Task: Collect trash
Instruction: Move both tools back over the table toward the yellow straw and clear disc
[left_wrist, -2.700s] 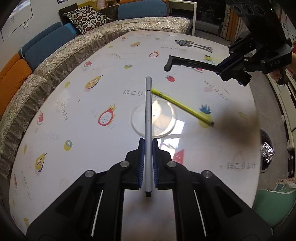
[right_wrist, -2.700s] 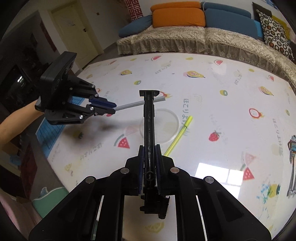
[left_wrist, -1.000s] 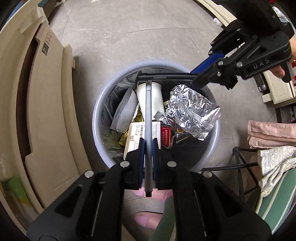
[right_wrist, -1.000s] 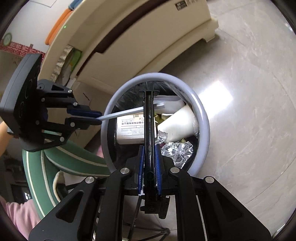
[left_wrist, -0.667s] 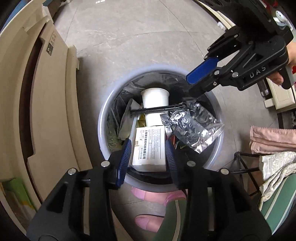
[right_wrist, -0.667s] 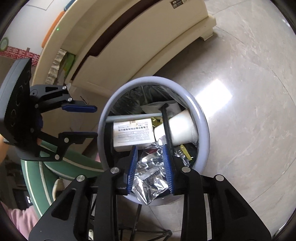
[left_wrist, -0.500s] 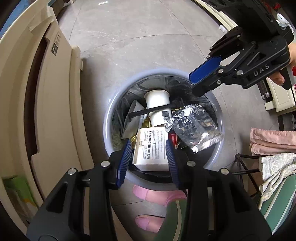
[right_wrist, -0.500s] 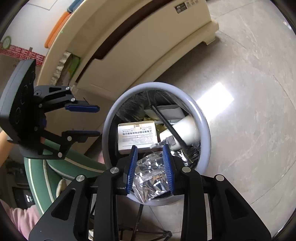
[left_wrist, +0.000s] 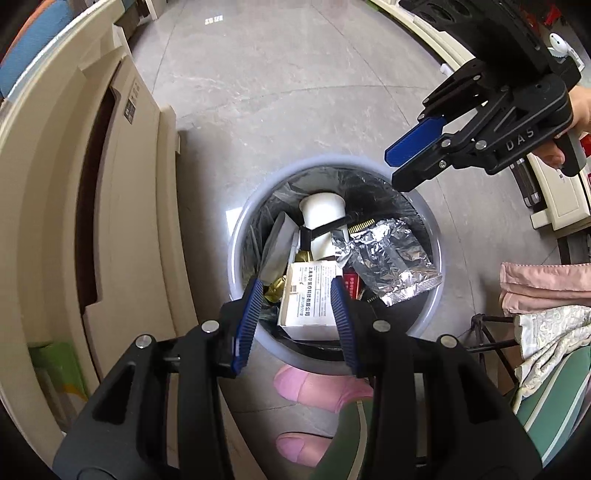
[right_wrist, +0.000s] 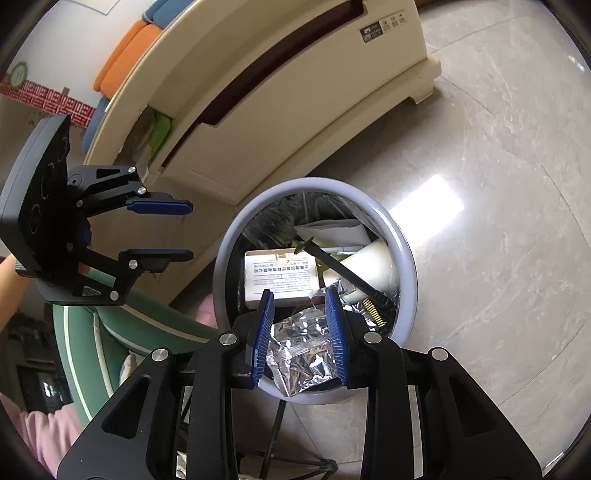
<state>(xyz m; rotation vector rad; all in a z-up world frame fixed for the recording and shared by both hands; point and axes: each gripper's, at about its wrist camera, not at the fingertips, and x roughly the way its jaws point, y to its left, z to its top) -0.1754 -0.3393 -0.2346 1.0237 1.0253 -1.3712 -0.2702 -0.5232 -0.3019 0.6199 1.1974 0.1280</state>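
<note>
Left wrist view shows we have let go: left gripper (left_wrist: 295, 314) and right gripper (left_wrist: 400, 164) are spread empty above the bin (left_wrist: 432, 236), where the black comb (left_wrist: 328, 229) now lies, its drop done.

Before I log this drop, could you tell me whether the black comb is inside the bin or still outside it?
Inside. The comb lies across the white cup within the bin.

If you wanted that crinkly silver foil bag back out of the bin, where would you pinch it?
Probably the foil bag's flat sealed edge nearest the trash bin's rim, coming straight down from above with an open hand-held gripper. It lies on top of the other trash, and that thin flat edge suits two fingers.
</note>
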